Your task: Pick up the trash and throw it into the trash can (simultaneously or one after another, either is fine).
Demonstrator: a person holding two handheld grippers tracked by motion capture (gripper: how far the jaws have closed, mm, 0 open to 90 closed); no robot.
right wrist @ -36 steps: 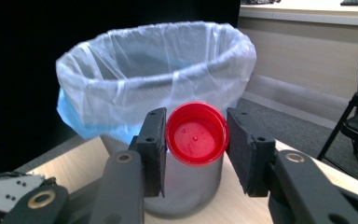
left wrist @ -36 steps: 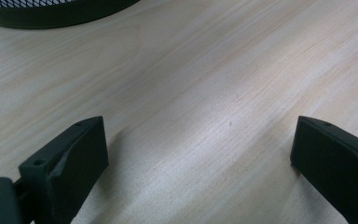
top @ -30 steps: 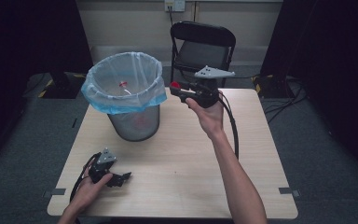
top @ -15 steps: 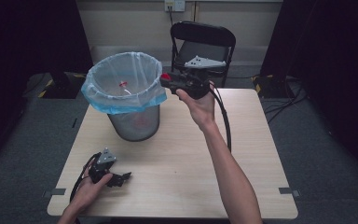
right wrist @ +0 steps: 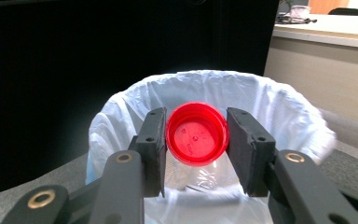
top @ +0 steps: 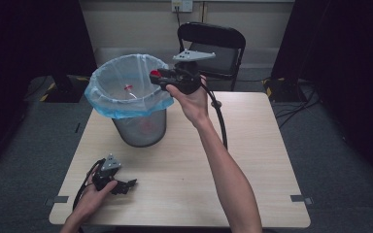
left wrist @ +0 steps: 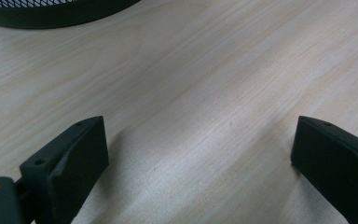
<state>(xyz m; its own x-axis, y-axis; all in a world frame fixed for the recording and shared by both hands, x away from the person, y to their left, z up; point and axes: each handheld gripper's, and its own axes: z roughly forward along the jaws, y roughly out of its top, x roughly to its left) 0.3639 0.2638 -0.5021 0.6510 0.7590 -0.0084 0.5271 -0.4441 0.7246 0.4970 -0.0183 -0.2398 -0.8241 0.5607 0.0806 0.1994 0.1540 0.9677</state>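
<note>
One bin (top: 136, 104), one cap (right wrist: 196, 134) (red), one chair (top: 213, 46)

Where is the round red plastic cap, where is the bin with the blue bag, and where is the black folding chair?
Round red plastic cap (right wrist: 196, 133), right gripper view, on its hollow inside.
Mesh bin with pale blue bag (top: 141, 127), high view, on its mesh wall.
Black folding chair (top: 212, 35), high view, on its backrest.

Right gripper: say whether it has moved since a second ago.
Yes. The right gripper, shut on the red cap, has moved left, from before the chair to the bin rim.
</note>
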